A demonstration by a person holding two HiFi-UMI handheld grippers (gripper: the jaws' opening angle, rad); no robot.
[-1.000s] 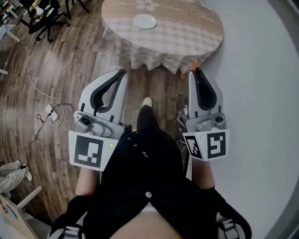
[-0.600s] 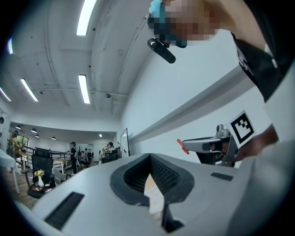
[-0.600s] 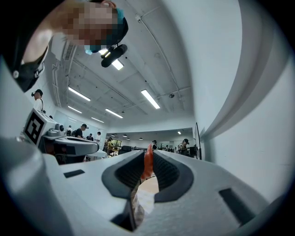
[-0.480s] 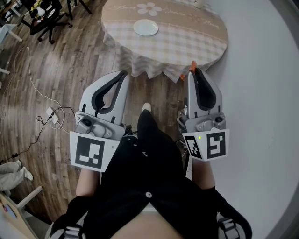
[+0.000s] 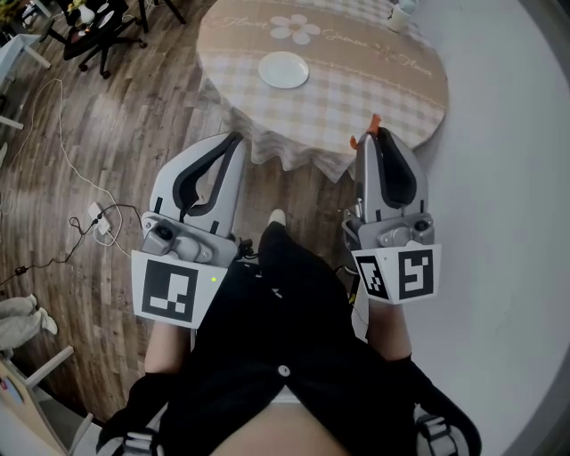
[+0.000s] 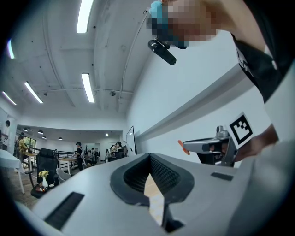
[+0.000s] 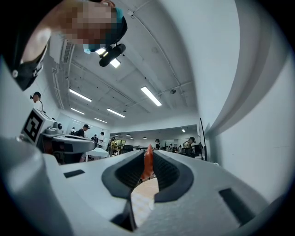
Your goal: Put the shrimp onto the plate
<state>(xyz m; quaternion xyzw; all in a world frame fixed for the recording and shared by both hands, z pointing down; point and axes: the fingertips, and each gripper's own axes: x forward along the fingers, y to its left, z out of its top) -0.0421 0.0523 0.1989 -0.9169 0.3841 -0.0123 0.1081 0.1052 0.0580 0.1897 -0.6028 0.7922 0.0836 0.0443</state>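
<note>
An orange shrimp (image 5: pixel 366 132) (image 7: pixel 148 162) is pinched between the tips of my right gripper (image 5: pixel 378 138) (image 7: pixel 148 159), which is shut on it and held near the front edge of the round table (image 5: pixel 374 80). A small white plate (image 5: pixel 283 69) rests on the checked tablecloth, well ahead and to the left of the shrimp. My left gripper (image 5: pixel 233 141) (image 6: pixel 150 159) is shut with nothing in it and hovers over the wooden floor, short of the table. In the left gripper view the right gripper (image 6: pixel 203 146) shows with the shrimp's orange tail sticking out.
A white wall (image 5: pixel 508 178) runs close along my right side. Office chairs (image 5: pixel 98 22) stand at the far left, and a cable with a power strip (image 5: pixel 96 216) lies on the wooden floor. A small item (image 5: pixel 401 13) sits at the table's far edge. My legs are between the grippers.
The table and plate have drifted nearer and slightly right in the head view as I step toward them. Both grippers keep their pose, the right still holding the shrimp.
</note>
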